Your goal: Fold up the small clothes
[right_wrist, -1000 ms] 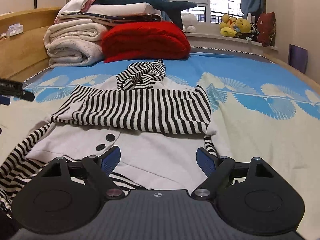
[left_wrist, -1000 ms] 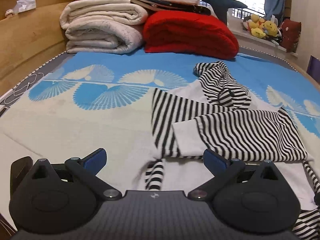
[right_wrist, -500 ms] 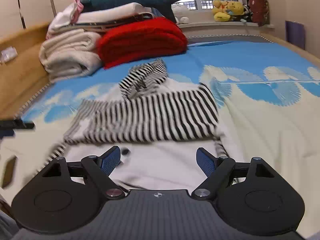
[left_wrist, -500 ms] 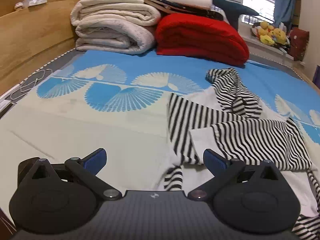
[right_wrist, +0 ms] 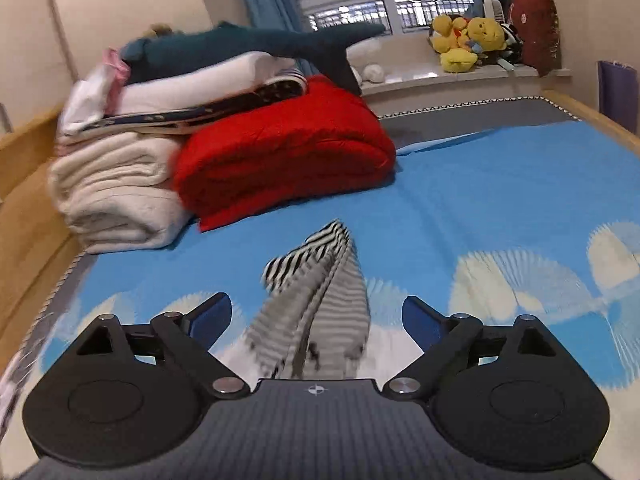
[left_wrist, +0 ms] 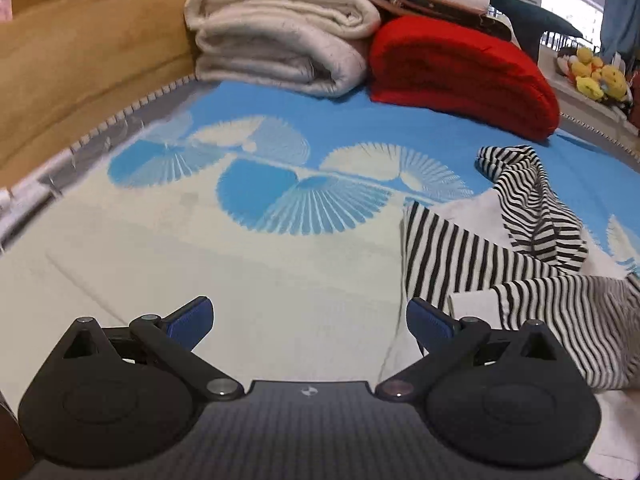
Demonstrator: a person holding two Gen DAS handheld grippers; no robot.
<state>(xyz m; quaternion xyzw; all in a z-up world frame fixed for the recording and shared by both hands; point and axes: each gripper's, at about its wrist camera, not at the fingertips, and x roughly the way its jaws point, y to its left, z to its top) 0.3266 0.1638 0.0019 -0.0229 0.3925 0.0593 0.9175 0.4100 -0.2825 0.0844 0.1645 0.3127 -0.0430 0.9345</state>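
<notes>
Left wrist view: left gripper (left_wrist: 308,320) spread wide, nothing between the fingers (left_wrist: 190,316), hovering over the pale part of the bed (left_wrist: 200,264). Striped top (left_wrist: 520,264) crumpled on the bed to the right, partly folded, its edge just beside the right-hand finger but not pinched. Cream blankets (left_wrist: 280,48) and red quilt (left_wrist: 460,68) stacked side by side at the bed's far end; plush toys (left_wrist: 596,76) on the sill beyond.

Right wrist view: right gripper (right_wrist: 316,320) spread wide, having just been opening further, pads clear of cloth. Striped top (right_wrist: 316,292) blurred, lying below between the fingers (right_wrist: 212,316), reaching toward the red quilt (right_wrist: 288,160). Cream blankets (right_wrist: 116,192) left of the quilt, plush shark (right_wrist: 248,44) on top of the pile. Plush toys (right_wrist: 468,44) on the sill.
</notes>
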